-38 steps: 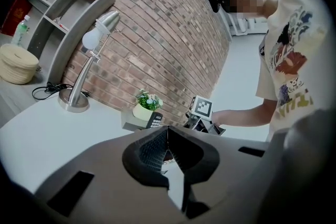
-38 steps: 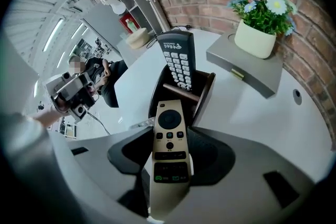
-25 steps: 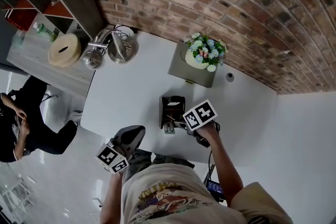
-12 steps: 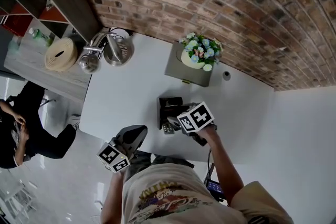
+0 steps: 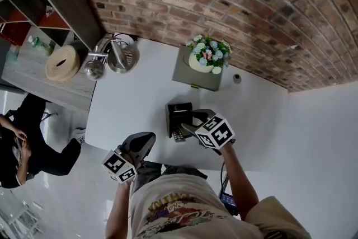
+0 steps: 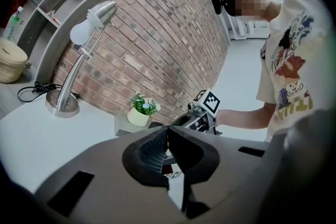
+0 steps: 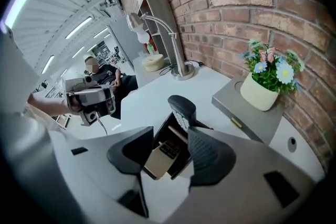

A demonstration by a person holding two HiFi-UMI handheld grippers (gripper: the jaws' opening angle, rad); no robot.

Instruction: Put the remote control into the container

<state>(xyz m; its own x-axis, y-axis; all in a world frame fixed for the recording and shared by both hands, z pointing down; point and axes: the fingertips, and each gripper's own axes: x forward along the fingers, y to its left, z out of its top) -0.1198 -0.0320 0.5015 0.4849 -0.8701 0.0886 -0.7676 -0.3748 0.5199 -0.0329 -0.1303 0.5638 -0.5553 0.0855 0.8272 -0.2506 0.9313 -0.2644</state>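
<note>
In the container point(image 7: 180, 162), remote control point(image 7: 160, 158) partly hidden.

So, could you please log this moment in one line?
remote: partly in container; right tool: open, jaws just closing, nothing between; left tool: shut

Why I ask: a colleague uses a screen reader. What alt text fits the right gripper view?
Right gripper, jaws apart and just closing slightly, hangs over a black open box container on a white table; a pale beige rectangular remote control leans inside, between the jaws but ungripped. A white pot of flowers stands by the brick wall.
</note>
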